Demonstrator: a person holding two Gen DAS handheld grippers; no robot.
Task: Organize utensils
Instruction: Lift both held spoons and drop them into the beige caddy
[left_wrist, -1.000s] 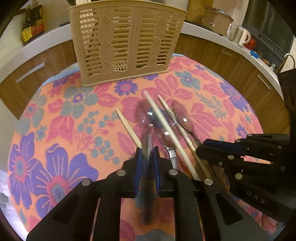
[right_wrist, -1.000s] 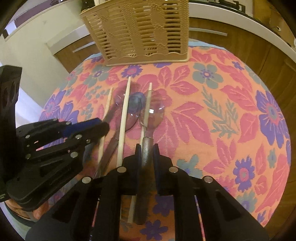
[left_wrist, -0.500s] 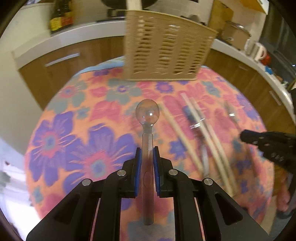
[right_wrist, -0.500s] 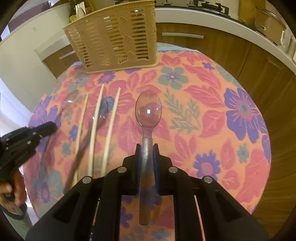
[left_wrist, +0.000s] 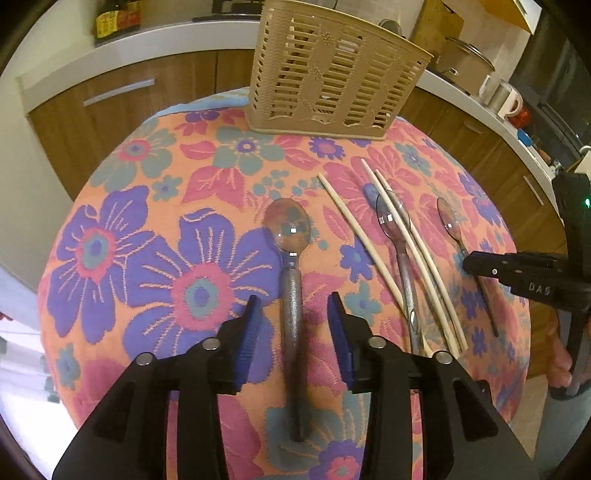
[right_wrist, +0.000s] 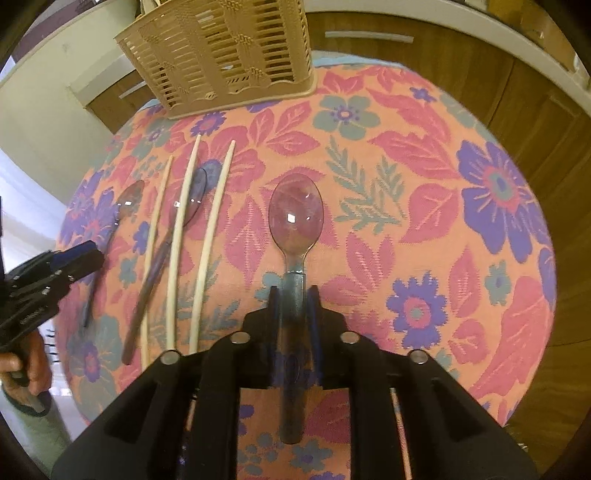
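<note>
Floral tablecloth (left_wrist: 147, 206) carries three chopsticks (left_wrist: 424, 266) and a spoon between two sorted-out clear plastic spoons: the left gripper (left_wrist: 294, 309), fingers wide, straddles one (left_wrist: 291, 258), while the right gripper (right_wrist: 293, 295) clamps another's (right_wrist: 295, 218) handle.

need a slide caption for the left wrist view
Left gripper open around a clear spoon lying on the floral cloth, basket beyond.

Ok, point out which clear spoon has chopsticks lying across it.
The middle spoon: chopsticks cross its bowl. The left spoon, between the left fingers, and the right spoon, in the right gripper, lie clear.
</note>
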